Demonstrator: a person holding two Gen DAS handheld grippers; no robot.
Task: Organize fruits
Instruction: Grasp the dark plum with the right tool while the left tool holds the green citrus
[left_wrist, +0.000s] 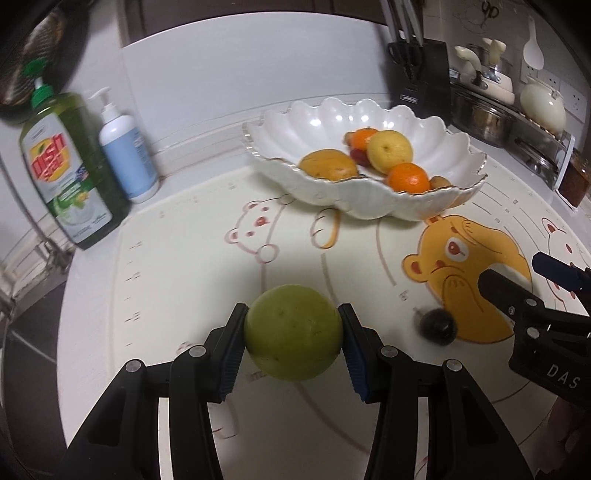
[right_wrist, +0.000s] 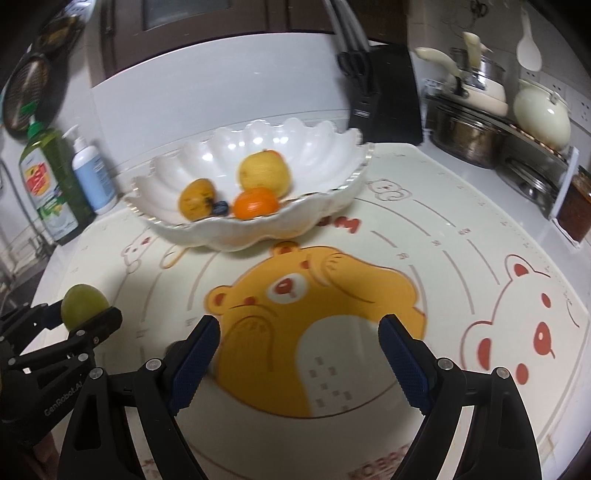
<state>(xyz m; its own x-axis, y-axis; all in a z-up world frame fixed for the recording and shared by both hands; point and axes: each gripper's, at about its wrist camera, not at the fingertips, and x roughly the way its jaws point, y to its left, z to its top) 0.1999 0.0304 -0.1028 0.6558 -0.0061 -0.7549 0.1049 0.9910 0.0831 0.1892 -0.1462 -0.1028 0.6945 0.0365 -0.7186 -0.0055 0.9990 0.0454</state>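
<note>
My left gripper (left_wrist: 291, 328) is shut on a round green fruit (left_wrist: 293, 332), holding it above the bear-print mat (left_wrist: 177, 258); the same fruit shows at the left of the right wrist view (right_wrist: 84, 305). A white scalloped bowl (left_wrist: 325, 192) stands beyond it and holds a lemon (left_wrist: 390, 150), oranges (left_wrist: 408, 178) and a brownish-yellow fruit (left_wrist: 328, 165). A small dark fruit (left_wrist: 439, 326) lies on the mat to the right of my left gripper. My right gripper (right_wrist: 299, 363) is open and empty above the orange bear; it shows at the right edge of the left wrist view (left_wrist: 517, 275).
A green dish-soap bottle (left_wrist: 68, 166) and a white pump bottle (left_wrist: 127, 155) stand at the back left. A black knife block (left_wrist: 419, 74) stands behind the bowl. Pots and a cream kettle (left_wrist: 543, 107) sit on a rack at the back right.
</note>
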